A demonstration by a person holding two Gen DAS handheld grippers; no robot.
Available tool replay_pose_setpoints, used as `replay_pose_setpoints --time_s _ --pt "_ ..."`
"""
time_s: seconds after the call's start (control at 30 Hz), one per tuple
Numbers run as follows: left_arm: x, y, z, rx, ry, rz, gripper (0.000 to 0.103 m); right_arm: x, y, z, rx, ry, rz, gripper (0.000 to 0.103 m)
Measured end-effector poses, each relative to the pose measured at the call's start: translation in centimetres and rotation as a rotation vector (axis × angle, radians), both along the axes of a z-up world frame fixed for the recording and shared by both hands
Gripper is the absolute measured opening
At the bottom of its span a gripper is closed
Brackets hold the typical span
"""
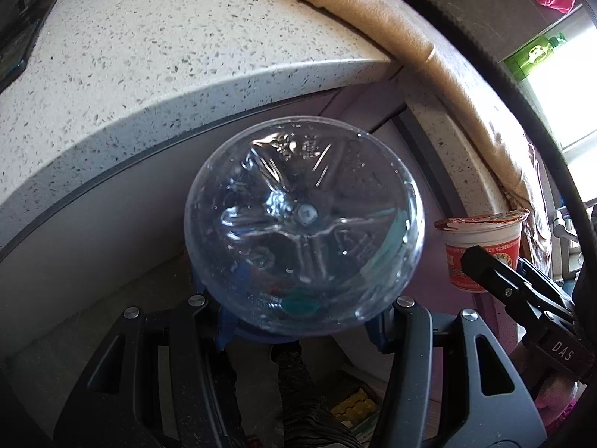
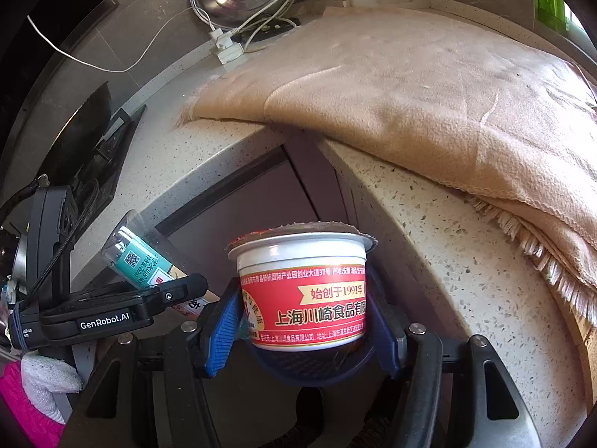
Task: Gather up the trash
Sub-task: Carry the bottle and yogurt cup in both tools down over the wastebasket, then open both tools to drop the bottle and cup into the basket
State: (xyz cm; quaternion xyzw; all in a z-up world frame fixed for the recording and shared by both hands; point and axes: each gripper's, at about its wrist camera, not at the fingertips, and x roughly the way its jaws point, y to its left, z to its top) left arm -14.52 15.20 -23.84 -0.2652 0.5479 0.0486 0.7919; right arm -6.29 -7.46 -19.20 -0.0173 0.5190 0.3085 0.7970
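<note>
While both loads hang off the counter edge, my left tongs are closed on a clear bottle, its base facing the lens, so its long axis runs straight out along my fingers. My right tongs are clamped on an upright red cup with its foil lid partly peeled; the blue pads press its 2 sides. From the right view the bottle sits just left of the cup, tilted, and the 2 tools are near but apart. No bin shows in either view; the floor under my fingers is dim, so I probably have to turn away from the counter and the tan cloth to find one. Neither hand is plainly nearer.
</note>
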Motion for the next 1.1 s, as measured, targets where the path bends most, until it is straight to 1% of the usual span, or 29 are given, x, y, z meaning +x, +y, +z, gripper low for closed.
replay_pose_setpoints --time_s 0.27,0.47,0.57,0.63,0.67,0.83,0.87,1.07,1.1 --pt "0.4 0.4 -2.0 -0.005 0.036 0.006 0.056 0.6 1.7 -1.9 -0.033 0.021 0.018 0.065" --pt "1.5 -0.4 -2.5 0.004 0.053 0.007 0.056 1.0 2.4 -3.3 -0.056 0.036 0.026 0.065" --pt "1.6 -0.1 -2.8 0.006 0.06 0.007 0.056 1.2 2.7 -3.8 -0.069 0.043 0.031 0.065" --pt "2.3 0.0 -2.7 0.007 0.064 0.003 0.056 1.2 3.0 -4.1 -0.076 0.046 0.035 0.066" --pt "1.8 -0.1 -2.3 0.01 0.065 0.002 0.056 1.2 3.1 -4.2 -0.078 0.047 0.036 0.066" --pt "2.2 -0.5 -2.1 0.017 0.07 -0.004 0.056 1.4 3.6 -4.4 -0.087 0.05 0.034 0.066" --pt "2.0 -0.9 -2.6 0.016 0.07 -0.006 0.056 1.4 3.6 -4.5 -0.087 0.05 0.034 0.066" --pt "2.1 -1.4 -2.8 0.024 0.077 -0.016 0.056 1.3 3.7 -4.6 -0.09 0.052 0.034 0.066" --pt "2.3 -1.7 -3.7 0.025 0.081 -0.016 0.056 1.3 3.7 -4.6 -0.091 0.054 0.034 0.066"
